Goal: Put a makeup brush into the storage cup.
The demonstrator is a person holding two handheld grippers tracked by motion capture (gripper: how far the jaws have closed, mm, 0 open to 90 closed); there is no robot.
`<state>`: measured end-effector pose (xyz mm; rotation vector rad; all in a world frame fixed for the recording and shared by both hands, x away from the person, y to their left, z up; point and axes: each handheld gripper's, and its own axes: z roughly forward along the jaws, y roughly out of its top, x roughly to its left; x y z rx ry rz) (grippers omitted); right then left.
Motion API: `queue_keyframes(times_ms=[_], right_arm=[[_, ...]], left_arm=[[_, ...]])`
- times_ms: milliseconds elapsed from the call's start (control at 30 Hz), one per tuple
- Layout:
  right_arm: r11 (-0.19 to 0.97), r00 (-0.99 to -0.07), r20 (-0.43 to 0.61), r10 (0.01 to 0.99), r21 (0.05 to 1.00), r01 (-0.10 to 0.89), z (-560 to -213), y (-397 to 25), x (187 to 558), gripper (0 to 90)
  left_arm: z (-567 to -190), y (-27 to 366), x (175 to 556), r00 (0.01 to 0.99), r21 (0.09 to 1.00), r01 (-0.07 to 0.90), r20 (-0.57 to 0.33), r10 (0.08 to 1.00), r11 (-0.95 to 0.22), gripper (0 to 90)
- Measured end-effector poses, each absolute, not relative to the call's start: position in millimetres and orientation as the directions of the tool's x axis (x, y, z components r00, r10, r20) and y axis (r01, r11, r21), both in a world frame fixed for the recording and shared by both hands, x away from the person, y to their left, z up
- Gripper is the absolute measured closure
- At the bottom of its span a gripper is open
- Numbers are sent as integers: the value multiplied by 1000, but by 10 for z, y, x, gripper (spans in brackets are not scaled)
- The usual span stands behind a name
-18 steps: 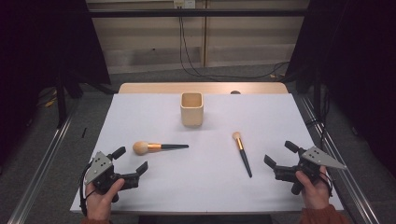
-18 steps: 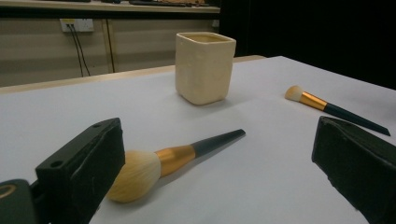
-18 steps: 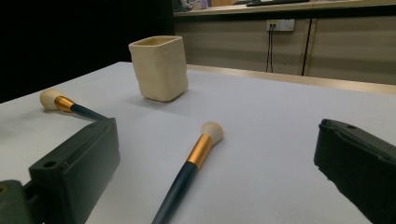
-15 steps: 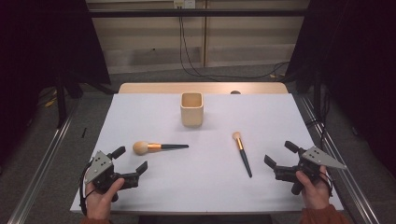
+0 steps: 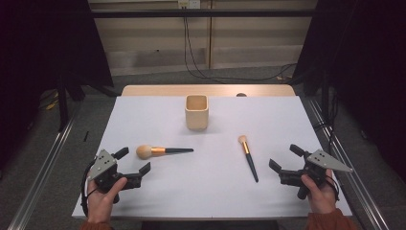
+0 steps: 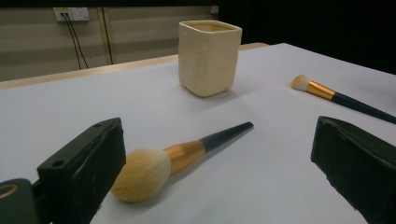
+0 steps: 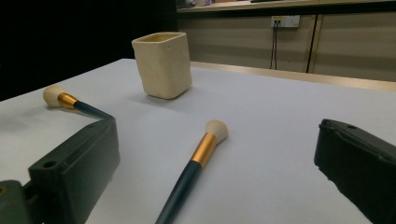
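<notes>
Both tools rest wide open and empty at the lower corners of the high view: left tool (image 5: 132, 161) just below the powder brush (image 5: 162, 151), right tool (image 5: 285, 157) beside the slim makeup brush (image 5: 248, 156). A cream cup (image 5: 197, 111) stands upper centre on the counter (image 5: 206, 191).

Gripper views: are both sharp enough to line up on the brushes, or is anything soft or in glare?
Left gripper view: the large brush and cup are crisp, with soft shadows and no glare; the near black fingers are slightly soft. Right gripper view: the slim brush is clear, the background dim. High view: even light on the table, dark surroundings.
</notes>
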<state>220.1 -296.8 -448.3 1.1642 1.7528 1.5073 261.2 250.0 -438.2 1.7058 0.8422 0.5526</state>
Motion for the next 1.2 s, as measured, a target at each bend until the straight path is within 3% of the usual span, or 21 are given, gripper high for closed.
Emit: queue_keyframes(times_ms=[433, 1033, 1200], right_arm=[[2, -474, 124, 871, 966, 257, -4480, -2959, 2184, 0], [6, -473, 124, 872, 965, 264, -4483, -2947, 2190, 0], [4, -471, 125, 873, 964, 265, -4485, -2950, 2194, 0]], left_arm=[[-4231, 2396, 2752, 677, 957, 230, -26, 736, -178, 31], [-4140, 2261, 3061, 670, 944, 282, -66, 740, -171, 25], [-4069, 2218, 3132, 686, 944, 262, -36, 726, -200, 19]])
